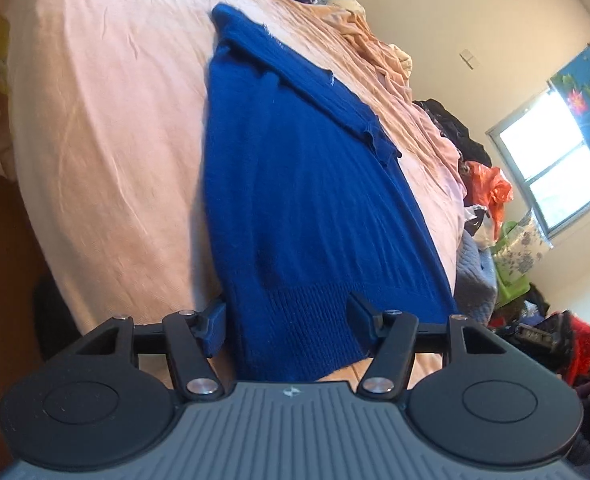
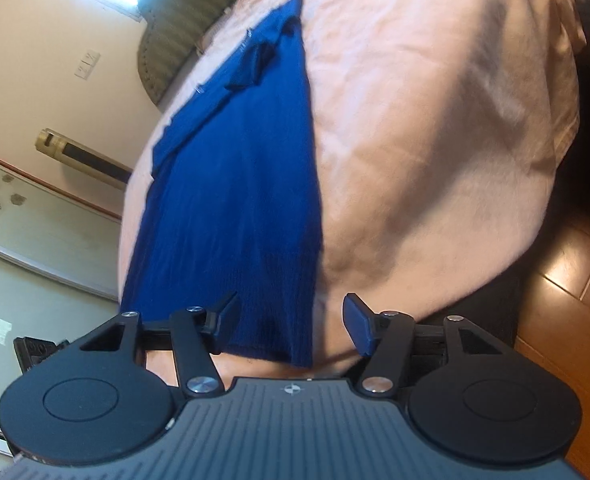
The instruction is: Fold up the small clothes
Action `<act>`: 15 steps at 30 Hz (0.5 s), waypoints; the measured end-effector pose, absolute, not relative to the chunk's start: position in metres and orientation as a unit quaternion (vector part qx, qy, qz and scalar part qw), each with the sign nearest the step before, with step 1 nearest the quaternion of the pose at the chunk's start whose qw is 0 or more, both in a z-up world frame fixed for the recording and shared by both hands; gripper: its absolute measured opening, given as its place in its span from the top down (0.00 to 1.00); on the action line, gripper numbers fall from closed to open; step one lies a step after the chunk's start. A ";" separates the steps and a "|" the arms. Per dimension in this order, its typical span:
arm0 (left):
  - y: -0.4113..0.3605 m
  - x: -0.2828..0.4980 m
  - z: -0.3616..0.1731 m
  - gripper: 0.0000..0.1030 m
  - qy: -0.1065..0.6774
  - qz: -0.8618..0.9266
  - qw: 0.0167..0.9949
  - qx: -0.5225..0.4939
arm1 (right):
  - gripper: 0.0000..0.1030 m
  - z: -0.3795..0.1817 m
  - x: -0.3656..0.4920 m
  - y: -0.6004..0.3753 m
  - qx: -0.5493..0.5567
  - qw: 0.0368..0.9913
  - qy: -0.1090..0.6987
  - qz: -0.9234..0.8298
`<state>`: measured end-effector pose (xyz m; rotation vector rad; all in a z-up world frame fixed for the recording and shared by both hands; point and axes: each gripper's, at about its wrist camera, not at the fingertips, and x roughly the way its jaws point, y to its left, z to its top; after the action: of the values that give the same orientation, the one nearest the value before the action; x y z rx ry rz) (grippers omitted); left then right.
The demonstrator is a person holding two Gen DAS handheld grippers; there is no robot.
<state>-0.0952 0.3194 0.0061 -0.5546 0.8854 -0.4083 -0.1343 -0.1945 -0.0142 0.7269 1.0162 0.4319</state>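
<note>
Both grippers, left (image 1: 285,320) & right (image 2: 291,320), are wide open at the hem of the blue sweater (image 1: 295,200) on the bed (image 1: 95,120). Next, prob.: pinch hem, fold up.

Blue sweater (image 1: 295,200): knitted cloth, matt, fine lengthwise ribs; coarser, more open ribbing along the hem between the fingers of the left hand-held gripper (image 1: 286,322).

Bed sheet (image 1: 107,120): pale pink woven cloth, matt, creased all over, under and to both sides of the sweater.

Left hand-held gripper: matt black plastic arms, bright metal pivot pins, grey ribbed plastic body, blue matt pads on the fingers (image 1: 215,326).

Right hand-held gripper (image 2: 291,322): same matt black plastic, metal pins, grey ribbed body.

Floor (image 2: 567,280): wood boards, glossy, reflecting light, to the right of the right hand-held gripper.

Bag (image 1: 491,188): orange plastic film, shiny and crumpled, beyond the left hand-held gripper to its right.
</note>
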 end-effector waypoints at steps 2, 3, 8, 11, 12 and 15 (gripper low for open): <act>0.323 -0.093 0.001 0.40 0.415 -0.198 0.837 -0.295 | 0.48 -0.019 -0.133 -0.191 0.339 0.784 0.478 0.204; 0.326 -0.092 -0.002 0.41 0.415 -0.198 0.831 -0.314 | 0.70 -0.020 -0.134 -0.189 0.342 0.781 0.480 0.206; 0.318 -0.094 -0.005 0.95 0.435 -0.199 0.826 -0.298 | 0.90 -0.012 -0.138 -0.183 0.318 0.791 0.474 0.220; 0.313 -0.097 -0.003 0.96 0.435 -0.191 0.838 -0.268 | 0.90 -0.003 -0.140 -0.184 0.320 0.796 0.460 0.229; 0.314 -0.098 0.000 0.96 0.430 -0.196 0.840 -0.267 | 0.90 0.002 -0.140 -0.184 0.321 0.798 0.453 0.234; 0.320 -0.095 0.020 0.96 0.407 -0.216 0.843 -0.276 | 0.90 0.022 -0.136 -0.188 0.332 0.802 0.422 0.260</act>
<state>-0.0955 0.3197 0.0204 -0.5835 0.8600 -0.4561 -0.1360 -0.1882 0.0222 0.7116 0.9045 0.5577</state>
